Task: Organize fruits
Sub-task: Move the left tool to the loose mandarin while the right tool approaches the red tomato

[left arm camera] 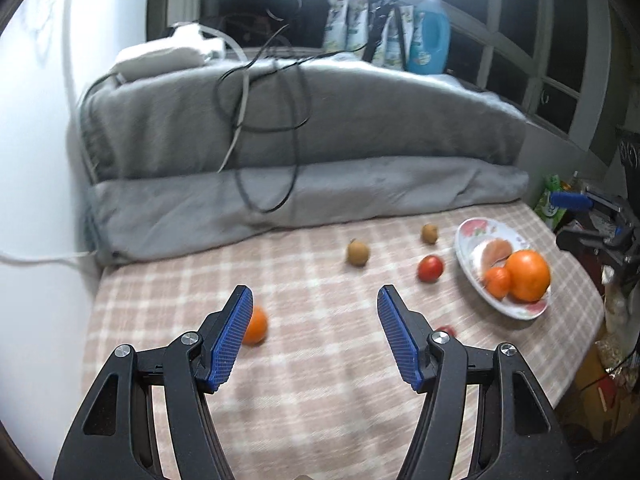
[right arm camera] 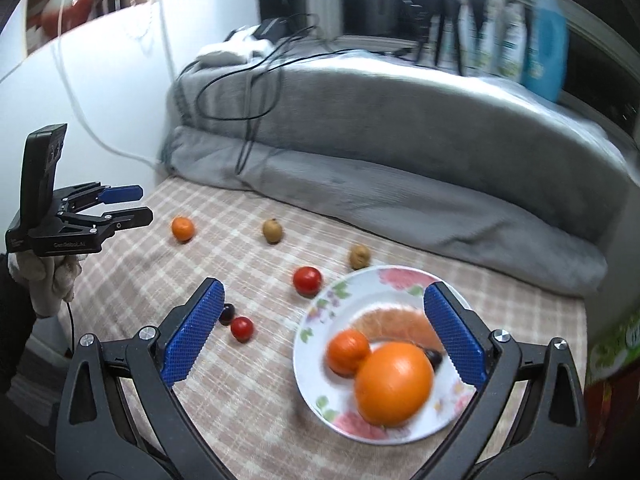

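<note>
A floral plate (right arm camera: 400, 280) (left arm camera: 468, 236) on the checked cloth holds a big orange (right arm camera: 394, 384), a small mandarin (right arm camera: 347, 351), a grapefruit piece (right arm camera: 394, 320) and a dark grape (right arm camera: 435, 357). Loose on the cloth lie a mandarin (right arm camera: 183, 228) (left arm camera: 256, 325), two brown kiwis (right arm camera: 272, 231) (right arm camera: 360, 256), a tomato (right arm camera: 307, 280), a cherry tomato (right arm camera: 242, 328) and a dark grape (right arm camera: 227, 314). My right gripper (right arm camera: 324, 340) is open and empty above the plate. My left gripper (left arm camera: 316, 336) (right arm camera: 132, 204) is open and empty, with the loose mandarin just behind its left finger.
A folded grey blanket (left arm camera: 304, 136) with black cables (left arm camera: 260, 120) runs along the back. A white wall (left arm camera: 32, 160) is at the left. Bottles and pouches (left arm camera: 428, 36) stand on the window sill. The table edge drops off at the right, with clutter (left arm camera: 600, 360) beyond.
</note>
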{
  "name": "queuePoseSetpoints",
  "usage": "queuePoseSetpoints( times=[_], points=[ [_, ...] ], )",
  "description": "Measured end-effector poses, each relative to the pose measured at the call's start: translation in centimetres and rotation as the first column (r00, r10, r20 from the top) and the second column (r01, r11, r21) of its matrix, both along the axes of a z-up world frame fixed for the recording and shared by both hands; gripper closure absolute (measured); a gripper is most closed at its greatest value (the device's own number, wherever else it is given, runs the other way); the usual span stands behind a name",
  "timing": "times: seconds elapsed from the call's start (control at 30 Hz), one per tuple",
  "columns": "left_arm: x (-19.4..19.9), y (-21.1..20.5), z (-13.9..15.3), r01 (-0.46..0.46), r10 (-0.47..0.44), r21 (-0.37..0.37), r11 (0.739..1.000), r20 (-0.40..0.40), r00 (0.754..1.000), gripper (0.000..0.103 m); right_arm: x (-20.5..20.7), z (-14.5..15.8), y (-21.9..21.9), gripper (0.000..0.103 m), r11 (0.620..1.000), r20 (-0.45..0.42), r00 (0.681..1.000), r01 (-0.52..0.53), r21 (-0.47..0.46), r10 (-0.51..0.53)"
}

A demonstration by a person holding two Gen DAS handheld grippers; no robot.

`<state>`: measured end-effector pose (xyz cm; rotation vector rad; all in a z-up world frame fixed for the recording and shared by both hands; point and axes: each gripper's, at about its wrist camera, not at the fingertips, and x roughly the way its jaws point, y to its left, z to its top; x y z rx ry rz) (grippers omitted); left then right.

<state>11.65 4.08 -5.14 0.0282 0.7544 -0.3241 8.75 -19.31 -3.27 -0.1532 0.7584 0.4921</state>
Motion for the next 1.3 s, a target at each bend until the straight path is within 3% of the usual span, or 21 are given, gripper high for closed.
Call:
queuePoseSetpoints(
  times=[0.23, 0.37, 0.5, 0.6, 0.8, 0.97, 1.3],
  points=[
    [0.0, 2.0, -1.9, -0.043, 0.044, 0.022, 0.999, -0.039, 0.998, 0.039, 1.9, -1.5, 3.5, 0.012, 0.986, -0.056, 0.988, -0.145, -0.086, 0.141],
    [0.7, 2.9, -3.0, -0.056, 0.057, 0.016, 0.998, -0.065, 0.996, 0.039, 3.1, -2.8, 5.3, 0.029, 0.968, -0.113, 0.973, -0.215, -0.132, 0.201],
    [1.6, 3.3, -4.0, -0.061, 0.061, 0.005, 0.998, -0.095, 0.994, 0.047, 4.6, -4.3, 6.6, 0.031, 0.950, -0.178, 0.955, -0.266, -0.163, 0.237],
    [2.2, 3.5, -4.6, -0.061, 0.061, -0.003, 0.998, -0.110, 0.992, 0.047, 5.7, -5.4, 7.2, 0.043, 0.940, -0.226, 0.943, -0.287, -0.182, 0.244],
    [3.4, 3.6, -5.7, -0.057, 0.055, -0.010, 0.998, -0.138, 0.989, 0.051, 7.7, -7.5, 8.2, 0.045, 0.919, -0.283, 0.928, -0.314, -0.239, 0.243],
    [4.3, 3.7, -6.4, -0.066, 0.063, -0.010, 0.998, -0.157, 0.986, 0.054, 8.8, -8.7, 8.7, 0.052, 0.906, -0.317, 0.918, -0.327, -0.267, 0.238],
    [5.4, 3.8, -7.4, -0.071, 0.068, -0.016, 0.997, -0.174, 0.982, 0.059, 9.9, -9.9, 9.1, 0.056, 0.890, -0.344, 0.911, -0.337, -0.307, 0.227]
  ],
)
